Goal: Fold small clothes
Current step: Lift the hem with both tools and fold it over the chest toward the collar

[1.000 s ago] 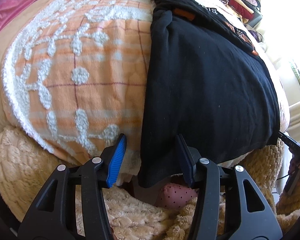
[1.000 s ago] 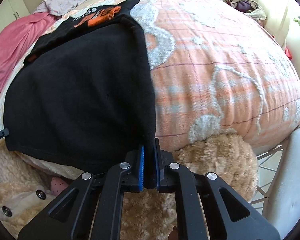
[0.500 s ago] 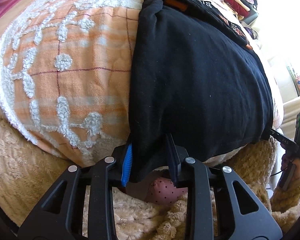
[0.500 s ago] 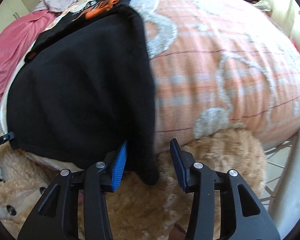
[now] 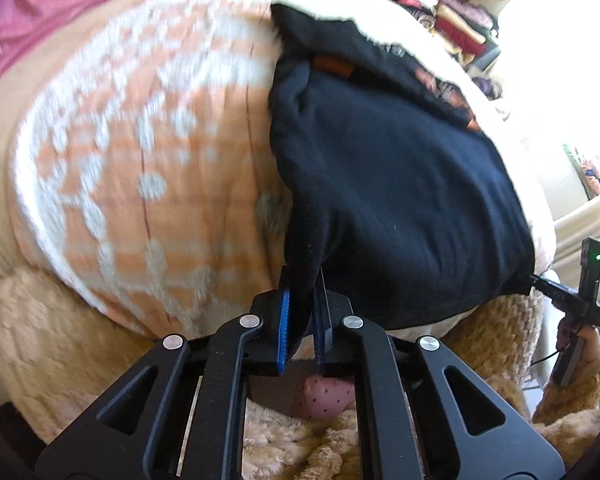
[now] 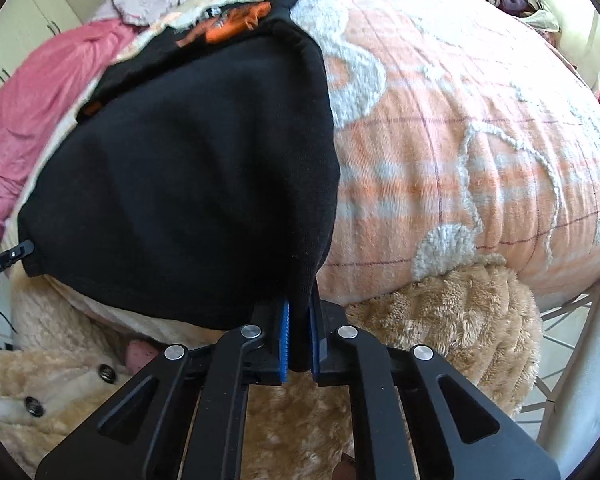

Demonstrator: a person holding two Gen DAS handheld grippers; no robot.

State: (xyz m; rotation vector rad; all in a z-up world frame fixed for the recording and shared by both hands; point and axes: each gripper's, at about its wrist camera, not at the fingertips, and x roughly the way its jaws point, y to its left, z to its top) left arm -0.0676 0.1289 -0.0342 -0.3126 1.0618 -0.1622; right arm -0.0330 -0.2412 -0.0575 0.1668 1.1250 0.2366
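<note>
A black garment (image 5: 396,200) with an orange print lies on an orange and white bedspread (image 5: 140,168), its near half folded over. My left gripper (image 5: 303,324) is shut on the garment's near left corner at the bed's edge. In the right wrist view the same black garment (image 6: 188,184) fills the left half, and my right gripper (image 6: 298,336) is shut on its near right corner. The orange print (image 6: 228,26) shows at the far end.
A fluffy beige blanket (image 6: 452,320) hangs below the bed's near edge. A pink sheet (image 6: 40,120) lies at the left. Piles of clothes (image 5: 440,12) sit beyond the bed. The right gripper's body (image 5: 580,300) shows at the left view's right edge.
The left gripper closed from open onto the garment's left corner. The right gripper, shut a second ago, opened half a second ago and is shut on the right corner again.
</note>
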